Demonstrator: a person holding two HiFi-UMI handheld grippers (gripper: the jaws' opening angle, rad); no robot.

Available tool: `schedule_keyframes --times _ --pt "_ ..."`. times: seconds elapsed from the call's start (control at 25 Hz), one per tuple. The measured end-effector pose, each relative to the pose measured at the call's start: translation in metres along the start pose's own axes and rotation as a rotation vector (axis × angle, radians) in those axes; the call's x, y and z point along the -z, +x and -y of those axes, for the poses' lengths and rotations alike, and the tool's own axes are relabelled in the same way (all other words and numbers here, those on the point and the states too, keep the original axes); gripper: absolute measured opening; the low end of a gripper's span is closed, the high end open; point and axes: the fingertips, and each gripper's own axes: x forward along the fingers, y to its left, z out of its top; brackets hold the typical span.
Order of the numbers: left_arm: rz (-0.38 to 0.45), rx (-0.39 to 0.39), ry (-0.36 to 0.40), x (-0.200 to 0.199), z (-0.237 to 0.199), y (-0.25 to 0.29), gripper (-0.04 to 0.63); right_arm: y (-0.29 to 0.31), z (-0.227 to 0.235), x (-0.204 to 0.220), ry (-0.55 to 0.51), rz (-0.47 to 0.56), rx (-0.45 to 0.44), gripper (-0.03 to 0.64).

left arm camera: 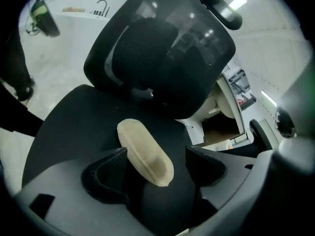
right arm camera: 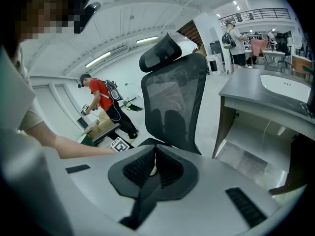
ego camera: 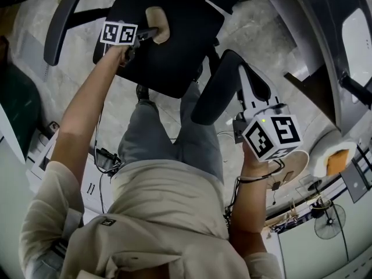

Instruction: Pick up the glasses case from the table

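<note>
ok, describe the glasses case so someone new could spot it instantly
Find the black mesh-backed office chair. On its seat lies the glasses case, a beige rounded oblong, between the open jaws of the left hand-held gripper. It is the only pale thing on that dark seat.

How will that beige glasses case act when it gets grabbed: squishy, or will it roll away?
The glasses case looks rounded and oblong, so a nudge might rock or roll it on the chair seat. Its seam and soft-looking skin suggest slight give, not floppiness. Small beside the seat, it is probably light.
</note>
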Motion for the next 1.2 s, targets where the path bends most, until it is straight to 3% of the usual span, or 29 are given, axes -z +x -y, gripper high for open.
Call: schedule_keyframes --times 0.16,0.6,0.96,1.2 --pt "0.008 -0.024 -0.104 0.005 -0.015 0.016 0.371 0.004 0.008 0.004 0.008 -0.009 0.011 0.025" --pt "0.01 -0.093 -0.292 0.012 -0.033 0.056 0.371 0.005 0.027 0.016 0.037 -0.026 0.032 0.025" --pt "0.03 -0.125 -0.424 0.024 -0.041 0.079 0.37 0.002 0.044 0.026 0.047 -0.039 0.047 0.025" --pt "0.064 -0.147 -0.453 0.024 -0.046 0.082 0.37 0.0 0.047 0.032 0.055 -0.049 0.056 0.025"
